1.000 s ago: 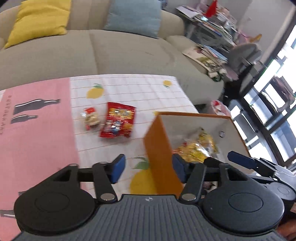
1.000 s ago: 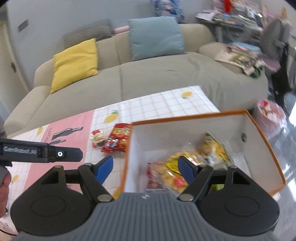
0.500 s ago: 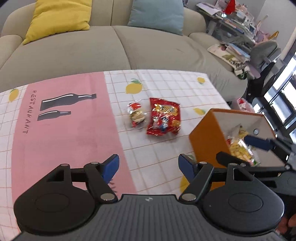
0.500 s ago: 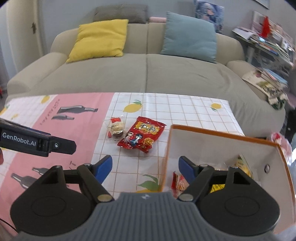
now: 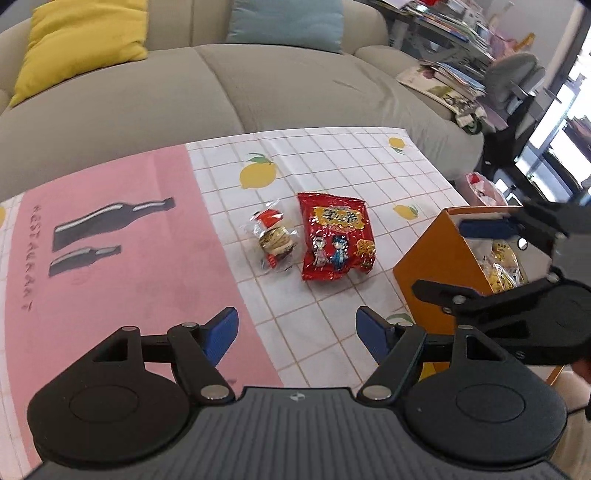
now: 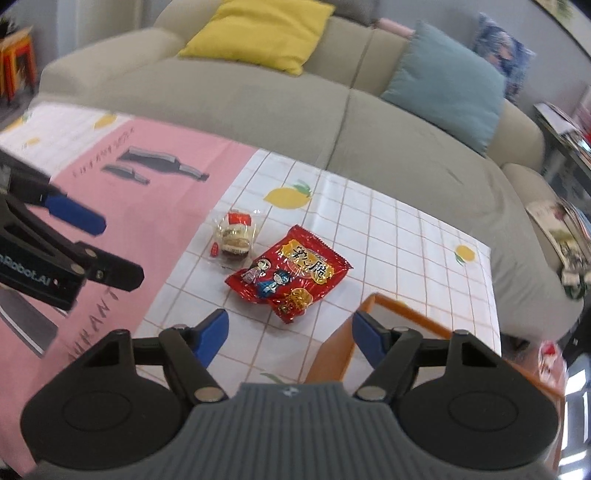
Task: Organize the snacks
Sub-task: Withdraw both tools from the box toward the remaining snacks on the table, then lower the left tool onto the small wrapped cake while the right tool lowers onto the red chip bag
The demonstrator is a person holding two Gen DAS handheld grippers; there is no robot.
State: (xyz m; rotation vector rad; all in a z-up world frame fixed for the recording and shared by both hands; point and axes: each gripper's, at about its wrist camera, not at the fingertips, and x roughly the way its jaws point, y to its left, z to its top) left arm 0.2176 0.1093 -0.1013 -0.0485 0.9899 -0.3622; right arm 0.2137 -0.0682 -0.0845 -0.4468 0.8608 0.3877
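A red snack bag [image 5: 335,236] [image 6: 290,271] lies flat on the checked tablecloth. A small clear-wrapped pastry [image 5: 274,240] [image 6: 234,236] lies just left of it. An orange box [image 5: 436,266] [image 6: 332,350] stands to the right, with yellow snack packets [image 5: 502,266] inside. My left gripper [image 5: 295,334] is open and empty, above the cloth in front of both snacks. My right gripper [image 6: 288,332] is open and empty, near the box's left corner; it also shows in the left wrist view [image 5: 480,258] over the box.
A beige sofa [image 5: 258,85] with yellow [image 5: 74,44] and teal cushions [image 5: 284,22] runs along the table's far edge. Magazines [image 5: 443,85] pile at the sofa's right end. The cloth's pink half [image 5: 110,258] is on the left.
Both grippers have drawn back from the orange box and swung left toward the two snacks on the cloth. The right gripper has come up out of the box. Both stay open.
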